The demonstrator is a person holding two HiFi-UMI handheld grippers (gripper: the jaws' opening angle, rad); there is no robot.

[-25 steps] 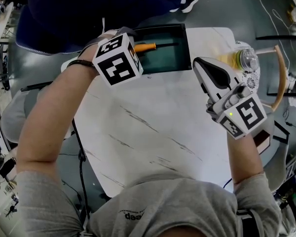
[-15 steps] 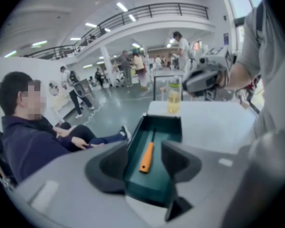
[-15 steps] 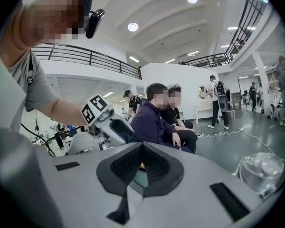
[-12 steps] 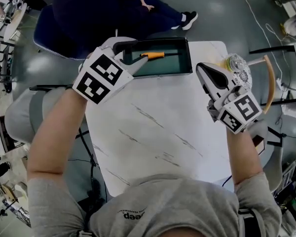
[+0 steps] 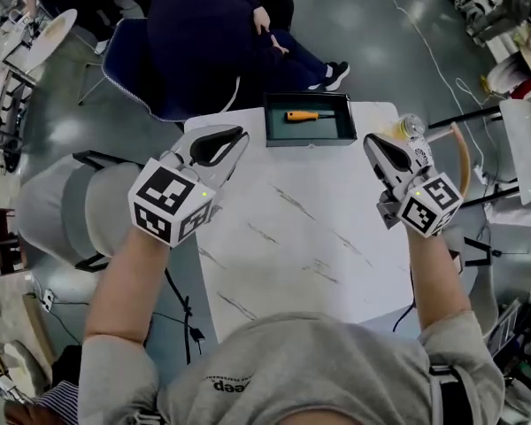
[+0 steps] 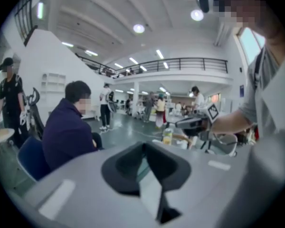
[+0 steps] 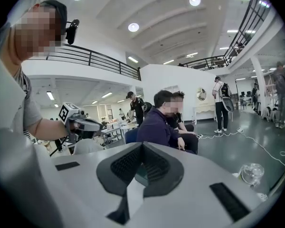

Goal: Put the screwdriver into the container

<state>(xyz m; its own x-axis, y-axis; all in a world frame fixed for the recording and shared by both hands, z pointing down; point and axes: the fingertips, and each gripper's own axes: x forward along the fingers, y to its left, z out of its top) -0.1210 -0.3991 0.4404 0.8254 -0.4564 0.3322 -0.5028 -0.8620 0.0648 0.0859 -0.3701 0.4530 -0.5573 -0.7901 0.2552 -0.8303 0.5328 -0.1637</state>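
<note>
Screwdriver [image 5: 303,115] inside container [image 5: 338,124], well beyond left hand-held gripper [image 5: 239,137], its jaws just closing, seemingly empty, right hand-held gripper [image 5: 371,142] together.

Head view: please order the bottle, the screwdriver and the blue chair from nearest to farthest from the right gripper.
1. Bottle, just beyond the right gripper, at the table's right edge.
2. Screwdriver, in the tray at the far edge.
3. Blue chair, off the table, far left.
</note>
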